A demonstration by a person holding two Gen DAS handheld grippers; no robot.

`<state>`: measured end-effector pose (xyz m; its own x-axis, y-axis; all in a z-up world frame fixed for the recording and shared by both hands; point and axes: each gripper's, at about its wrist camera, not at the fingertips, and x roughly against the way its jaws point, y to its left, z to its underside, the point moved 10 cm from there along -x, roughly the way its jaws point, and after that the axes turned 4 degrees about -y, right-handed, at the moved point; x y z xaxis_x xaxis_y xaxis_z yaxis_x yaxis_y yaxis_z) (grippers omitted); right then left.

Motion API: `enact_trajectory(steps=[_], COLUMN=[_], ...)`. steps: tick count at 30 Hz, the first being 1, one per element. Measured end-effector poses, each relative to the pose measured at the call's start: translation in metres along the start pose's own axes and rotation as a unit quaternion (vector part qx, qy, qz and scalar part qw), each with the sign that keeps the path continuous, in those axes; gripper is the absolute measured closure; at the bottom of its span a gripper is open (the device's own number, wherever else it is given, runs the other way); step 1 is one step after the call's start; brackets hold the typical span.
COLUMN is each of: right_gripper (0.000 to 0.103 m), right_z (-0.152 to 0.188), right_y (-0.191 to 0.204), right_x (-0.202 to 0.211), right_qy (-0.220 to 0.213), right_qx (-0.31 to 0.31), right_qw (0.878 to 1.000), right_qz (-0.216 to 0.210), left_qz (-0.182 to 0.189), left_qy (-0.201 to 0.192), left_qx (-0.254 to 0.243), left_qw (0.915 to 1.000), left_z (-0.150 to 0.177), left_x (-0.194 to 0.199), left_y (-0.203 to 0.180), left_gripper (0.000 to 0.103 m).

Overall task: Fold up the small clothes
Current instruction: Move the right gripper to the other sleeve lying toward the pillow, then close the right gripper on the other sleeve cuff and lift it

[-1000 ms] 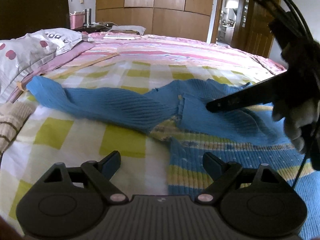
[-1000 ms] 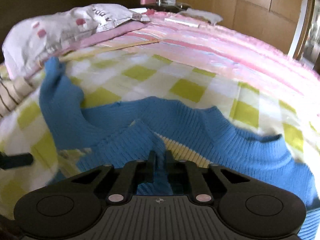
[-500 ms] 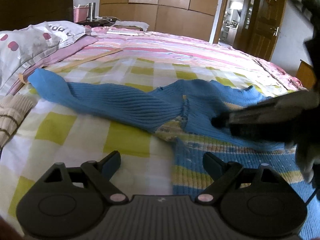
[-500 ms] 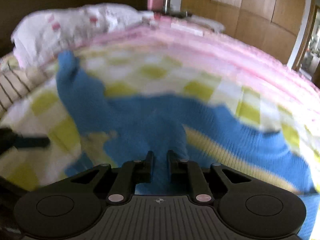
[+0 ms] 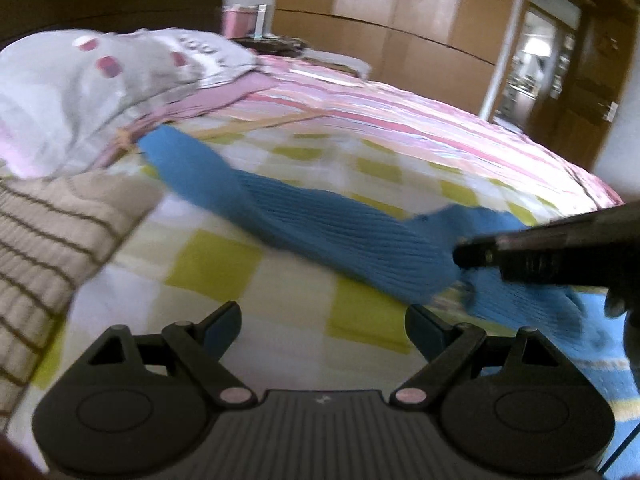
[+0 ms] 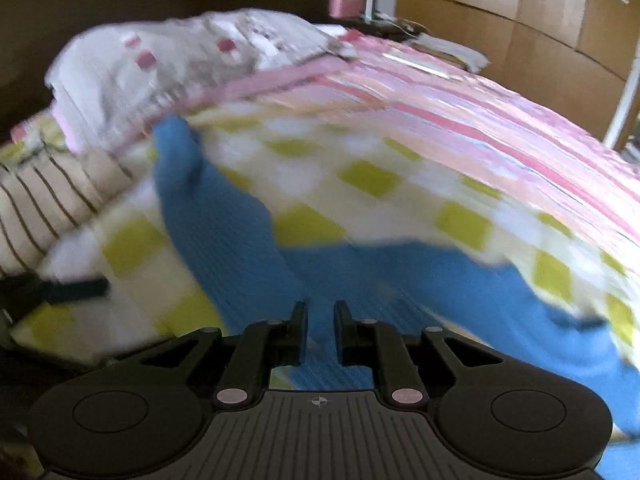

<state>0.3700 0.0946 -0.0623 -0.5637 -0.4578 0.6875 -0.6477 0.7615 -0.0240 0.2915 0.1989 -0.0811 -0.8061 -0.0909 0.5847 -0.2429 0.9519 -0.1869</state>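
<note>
A small blue ribbed sweater (image 5: 340,232) with yellow and pale stripes lies on the checked bedspread (image 5: 208,264). One long sleeve stretches left toward the pillow. My left gripper (image 5: 322,326) is open and empty, low over the bedspread just in front of the sleeve. My right gripper (image 6: 320,320) is shut on a fold of the blue sweater (image 6: 224,232) near the armpit. It shows in the left wrist view (image 5: 472,256) as a dark bar entering from the right. Both views are motion-blurred.
A grey-white pillow (image 5: 100,80) with pink spots lies at the far left. A beige striped knit garment (image 5: 44,240) sits at the left edge. A pink striped cover (image 5: 400,116) spans the far bed. Wooden wardrobes and a door stand behind.
Both grippers have moved left toward the pillow. The right gripper stays shut on the sweater and carries the cloth leftward. The beige knit garment now fills more of the left view.
</note>
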Motion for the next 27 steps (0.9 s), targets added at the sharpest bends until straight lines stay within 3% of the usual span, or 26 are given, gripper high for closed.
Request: enact_trajectory(steps=[6,11,14,21,27], right_gripper=[0.088,0.087,0.074,0.072,0.072], right_z=[-0.053,-0.090,-0.106,-0.114,-0.120], right_y=[0.054,0.097,0.115,0.133,0.144], right_x=[-0.038,-0.085,-0.111,-0.156,-0.147], right_qy=[-0.007,0.005,0.010,0.035,0.027], right_qx=[0.001,-0.004,-0.024,-0.055,-0.070], right_qw=[0.998,0.993,0.989,0.987,0.977], right_qz=[-0.070,-0.121,-0.143,-0.150,-0.197], left_qz=[-0.056,-0.081,-0.098,-0.109,-0.111], left_qy=[-0.013,-0.018,-0.023,-0.023,-0.026], left_qx=[0.017,0.031,0.033,0.044,0.067], left_qw=[0.9982,0.9961,0.9944,0.9928,0.9912], left_z=[-0.008,-0.013,-0.015,-0.015,-0.016], left_x=[0.000,-0.004,-0.007,-0.008,-0.005], left_y=[0.038,0.063,0.074,0.083,0.091], left_gripper=[0.009,0.009,0.009,0.009,0.009])
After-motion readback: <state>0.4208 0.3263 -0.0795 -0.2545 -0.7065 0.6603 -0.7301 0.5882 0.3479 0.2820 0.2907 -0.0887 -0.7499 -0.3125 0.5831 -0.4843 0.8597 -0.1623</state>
